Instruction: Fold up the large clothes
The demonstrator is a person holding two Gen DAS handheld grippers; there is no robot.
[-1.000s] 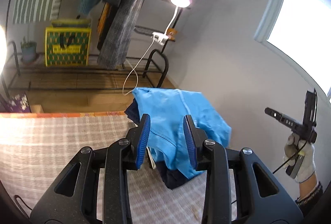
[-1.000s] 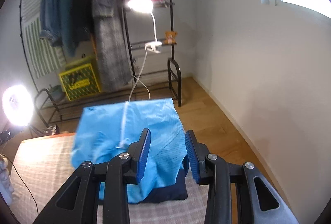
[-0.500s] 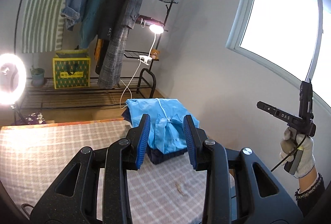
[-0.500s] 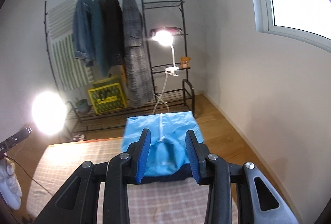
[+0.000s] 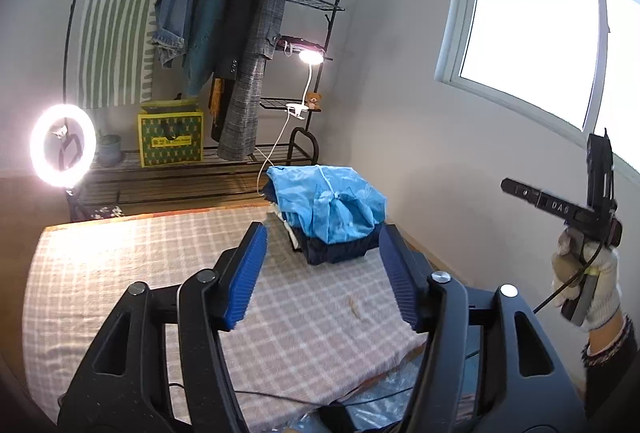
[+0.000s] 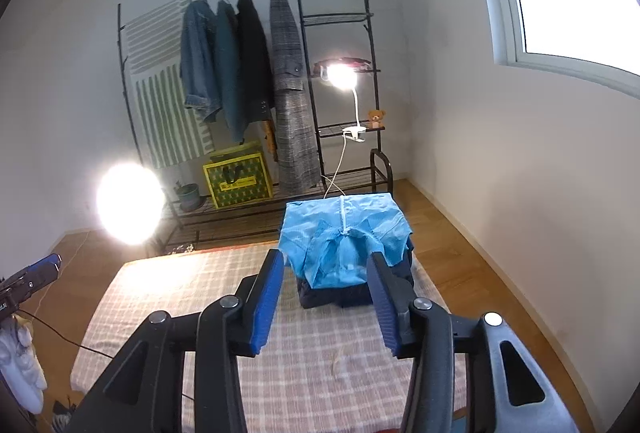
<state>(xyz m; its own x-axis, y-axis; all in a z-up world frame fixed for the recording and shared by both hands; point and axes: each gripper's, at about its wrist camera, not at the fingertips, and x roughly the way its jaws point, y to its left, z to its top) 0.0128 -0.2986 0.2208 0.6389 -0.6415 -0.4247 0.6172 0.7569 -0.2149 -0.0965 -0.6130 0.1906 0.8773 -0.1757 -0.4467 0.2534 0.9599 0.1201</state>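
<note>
A folded light blue garment (image 5: pixel 332 201) lies on top of a stack with dark navy clothes (image 5: pixel 336 251) at the far right corner of the checked table (image 5: pixel 120 273). It also shows in the right wrist view (image 6: pixel 344 237) above the navy clothes (image 6: pixel 336 297). My left gripper (image 5: pixel 322 253) is open and empty, raised well back from the stack. My right gripper (image 6: pixel 326 281) is open and empty, also held high and back. The right gripper shows from the side in the left wrist view (image 5: pixel 580 209); the left one shows at the edge of the right wrist view (image 6: pixel 28 281).
A black clothes rack (image 6: pixel 248 73) with hanging jackets stands behind the table. A ring light (image 5: pixel 62 145), a clip lamp (image 5: pixel 310 57) and a yellow-green bag (image 5: pixel 170 139) are near it. A wall with a window (image 5: pixel 532 33) runs along the right. A cable (image 6: pixel 60 337) hangs at the table's left.
Both grippers have pulled up and back from the blue garment and opened wider. The garment stays folded on the stack.
</note>
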